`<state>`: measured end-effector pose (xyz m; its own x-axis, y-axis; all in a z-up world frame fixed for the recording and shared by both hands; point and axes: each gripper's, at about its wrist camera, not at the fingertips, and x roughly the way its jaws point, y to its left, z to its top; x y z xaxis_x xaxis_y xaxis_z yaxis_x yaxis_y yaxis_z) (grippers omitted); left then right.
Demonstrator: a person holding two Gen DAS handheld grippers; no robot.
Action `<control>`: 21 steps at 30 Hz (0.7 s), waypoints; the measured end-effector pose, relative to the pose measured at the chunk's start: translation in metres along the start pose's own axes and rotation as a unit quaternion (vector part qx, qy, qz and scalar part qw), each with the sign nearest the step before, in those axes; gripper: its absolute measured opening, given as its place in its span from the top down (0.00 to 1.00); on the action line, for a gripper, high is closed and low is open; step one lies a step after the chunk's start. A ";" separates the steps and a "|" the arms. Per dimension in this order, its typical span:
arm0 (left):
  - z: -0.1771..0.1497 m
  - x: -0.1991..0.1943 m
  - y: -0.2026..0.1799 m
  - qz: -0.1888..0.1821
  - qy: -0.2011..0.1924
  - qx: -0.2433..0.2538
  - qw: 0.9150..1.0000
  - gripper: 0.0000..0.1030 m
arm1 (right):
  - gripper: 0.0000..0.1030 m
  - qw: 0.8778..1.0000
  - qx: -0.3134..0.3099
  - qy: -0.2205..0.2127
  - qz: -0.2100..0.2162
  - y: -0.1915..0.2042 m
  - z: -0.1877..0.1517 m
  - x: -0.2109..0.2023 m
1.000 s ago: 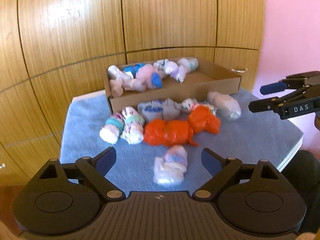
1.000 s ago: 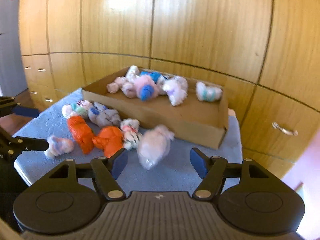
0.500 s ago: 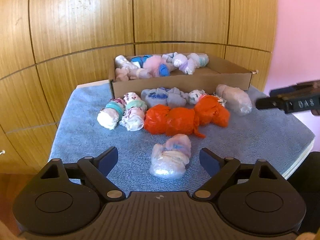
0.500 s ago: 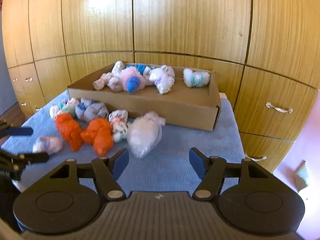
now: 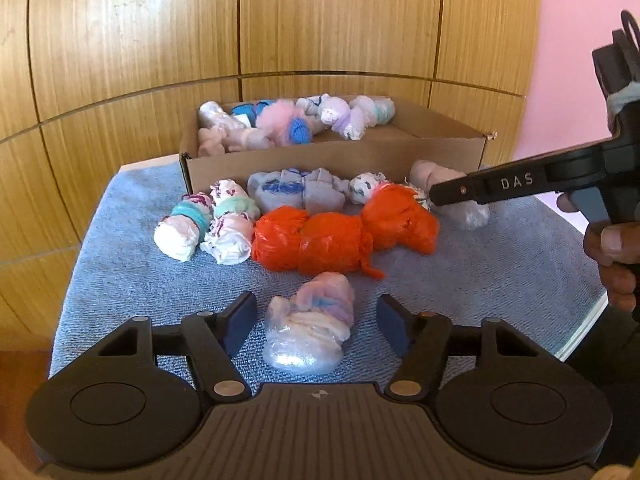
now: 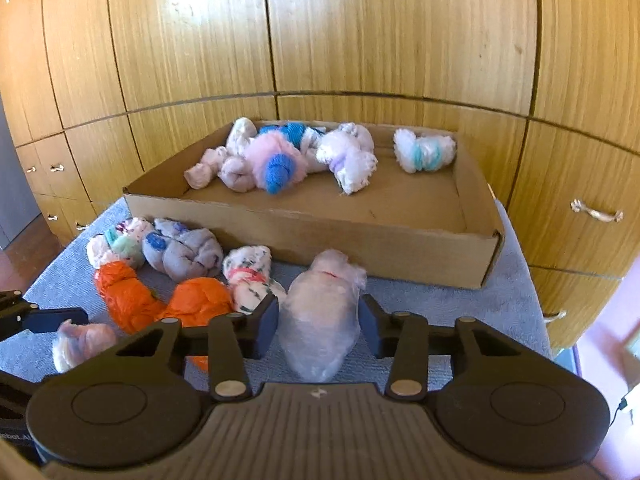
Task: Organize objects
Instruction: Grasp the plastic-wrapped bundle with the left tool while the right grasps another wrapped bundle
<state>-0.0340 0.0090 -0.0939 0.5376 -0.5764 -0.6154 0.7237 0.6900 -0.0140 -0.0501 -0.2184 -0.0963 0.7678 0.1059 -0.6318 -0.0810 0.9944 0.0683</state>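
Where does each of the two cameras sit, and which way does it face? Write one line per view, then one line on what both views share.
Left wrist: sits on the left gripper, open around a pastel wrapped bundle, facing the cardboard box; the right gripper and the person's hand show at right.
Right wrist: sits on the right gripper, open around a clear-wrapped pale bundle, facing the box from its other end; the left gripper's tip shows at left.
Shared: the box, orange bundles, blue towel, wooden cabinets.
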 end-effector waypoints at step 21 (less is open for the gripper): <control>-0.010 -0.002 0.000 0.042 -0.023 0.004 0.999 0.19 | 0.61 1.000 -0.009 -0.008 -0.021 -0.012 -0.036 -0.034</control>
<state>-0.0390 0.0147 -0.1008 0.6154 -0.5364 -0.5776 0.6792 0.7327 0.0432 -0.0980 -0.2344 -0.1029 0.7802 0.0650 -0.6221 -0.0605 0.9978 0.0283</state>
